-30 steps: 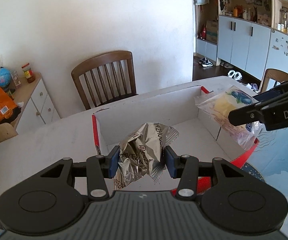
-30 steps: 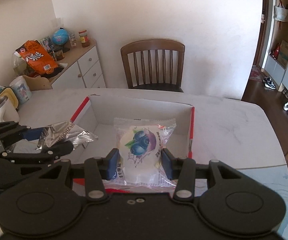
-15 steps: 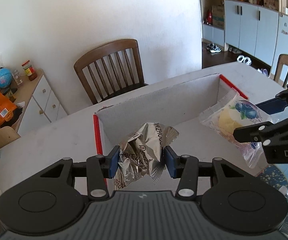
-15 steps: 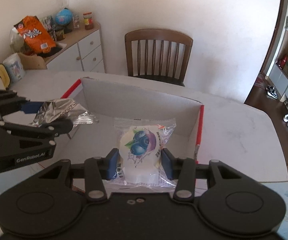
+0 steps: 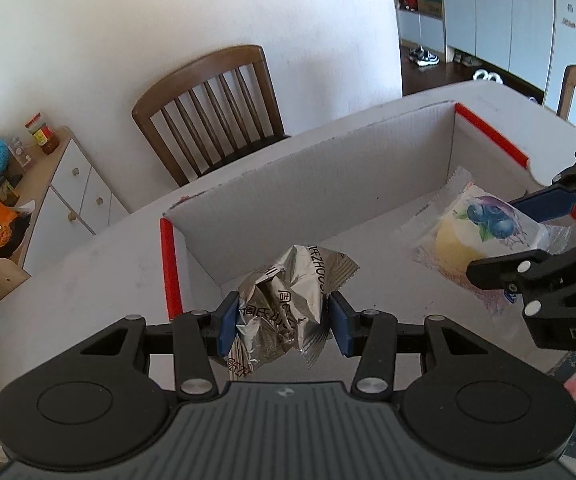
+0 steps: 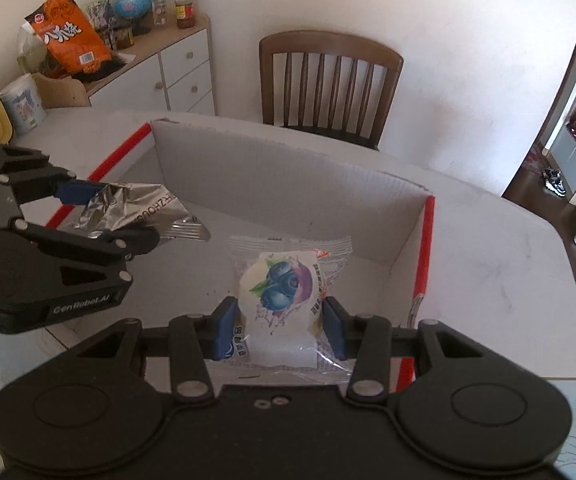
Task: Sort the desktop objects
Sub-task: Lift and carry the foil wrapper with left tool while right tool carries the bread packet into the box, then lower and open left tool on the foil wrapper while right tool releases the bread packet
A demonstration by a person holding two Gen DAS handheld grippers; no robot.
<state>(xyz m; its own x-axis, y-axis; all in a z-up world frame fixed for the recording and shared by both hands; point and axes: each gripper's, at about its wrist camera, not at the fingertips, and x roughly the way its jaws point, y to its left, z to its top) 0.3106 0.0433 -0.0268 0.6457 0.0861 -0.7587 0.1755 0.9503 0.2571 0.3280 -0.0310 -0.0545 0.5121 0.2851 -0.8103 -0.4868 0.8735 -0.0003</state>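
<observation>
We hold two snacks over the open cardboard box (image 5: 327,168) on the white table (image 5: 88,280). Our left gripper (image 5: 284,322) pinches the crumpled silver foil packet (image 5: 288,292) between its blue pads, near the box's left wall. Our right gripper (image 6: 279,328) clamps the clear blueberry cake packet (image 6: 284,292), held above the box floor toward its right side

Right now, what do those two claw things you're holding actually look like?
Both are matte black plastic. The left gripper and right gripper have blue pads, silver rivets, round discs and ribbed bodies. White lettering marks their sides. No cables or sleeves show.
</observation>
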